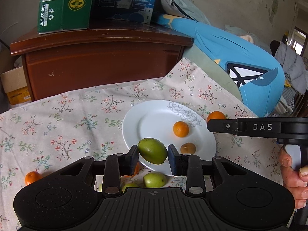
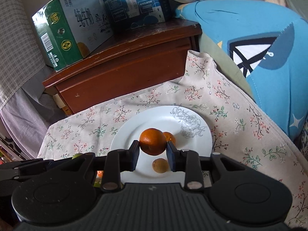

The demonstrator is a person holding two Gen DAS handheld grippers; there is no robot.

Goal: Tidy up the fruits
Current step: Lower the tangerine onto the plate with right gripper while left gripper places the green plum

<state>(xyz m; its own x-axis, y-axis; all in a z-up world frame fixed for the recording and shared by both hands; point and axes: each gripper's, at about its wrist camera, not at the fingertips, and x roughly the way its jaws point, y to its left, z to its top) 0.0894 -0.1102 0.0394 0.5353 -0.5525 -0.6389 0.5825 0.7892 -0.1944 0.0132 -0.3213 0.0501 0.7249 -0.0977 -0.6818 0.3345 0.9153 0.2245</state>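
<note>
My left gripper [image 1: 153, 158] is shut on a green fruit [image 1: 152, 150] and holds it above the near edge of a white plate [image 1: 154, 119]. On the plate lie an orange [image 1: 180, 129] and a brownish fruit [image 1: 188, 148]. My right gripper [image 2: 153, 155] is shut on an orange [image 2: 152, 141] and holds it above the same plate [image 2: 130, 134]. Under it lie another orange [image 2: 170, 136] and a brownish fruit [image 2: 160, 165]. In the left wrist view the right gripper's arm [image 1: 258, 128] reaches in with the orange [image 1: 216, 115] at its tip.
On the floral cloth [image 1: 67, 115] lie loose fruits: an orange [image 1: 31, 177] at left and green fruits [image 1: 154, 179] near my left gripper. A wooden cabinet [image 1: 100, 57] with cartons [image 1: 63, 5] stands behind. A blue pillow [image 1: 240, 61] lies at right.
</note>
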